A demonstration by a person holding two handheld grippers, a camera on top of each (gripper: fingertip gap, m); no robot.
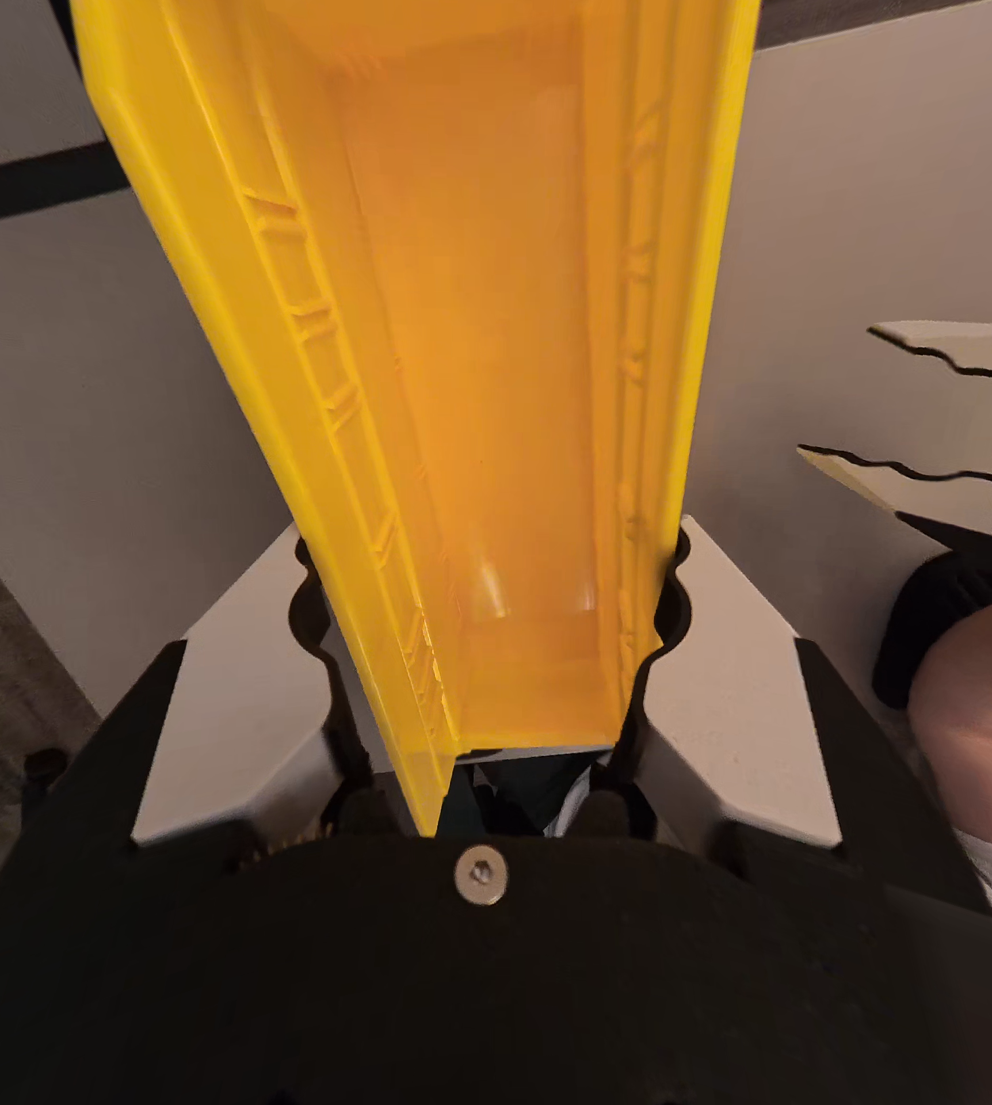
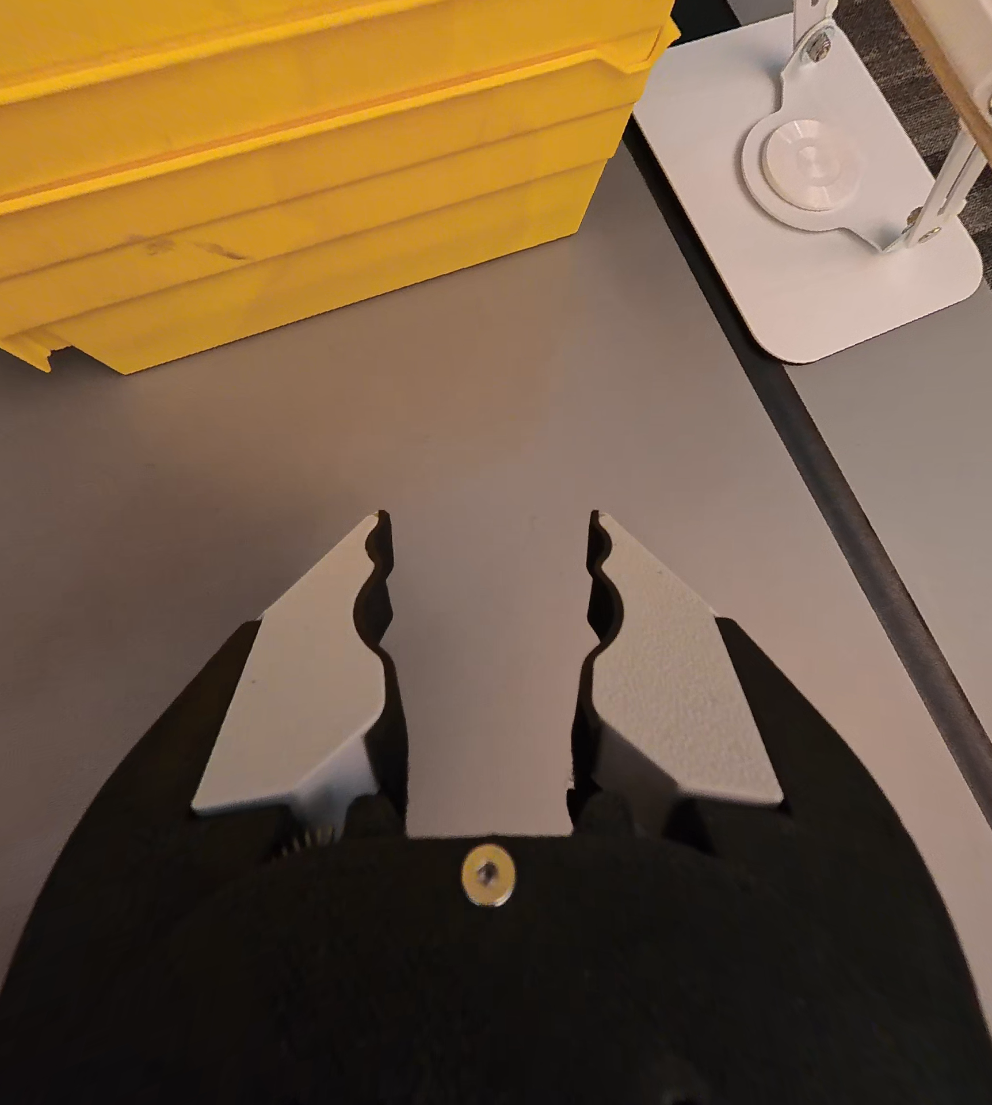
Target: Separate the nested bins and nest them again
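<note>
Left gripper (image 1: 490, 538) is clamped across a yellow bin (image 1: 422, 299), pads pressed on both of its outer sides. The bin's long axis runs straight out from the claw along the fingers, and the view looks into the trough between its ribbed edges. Whether this bin is clear of the table can't be told from this view.

Right gripper (image 2: 489, 520) is spread moderately wide and holds nothing, only bare grey table (image 2: 302, 448) between the fingers. It also shows at the right edge of the left wrist view, apart from the held bin.

Stack of nested yellow bins (image 2: 278, 179) sits on the table ahead and to the left of the right claw, well apart from its tips, long side facing it. It lies toward the table's far edge, short of the right edge where a white clamp base (image 2: 810, 209) sits.

Key relation, as I judge it: if re-nesting comes next, the held bin must come down with its long axis parallel to the stack's. The free right claw looks like the one to steady the stack.
</note>
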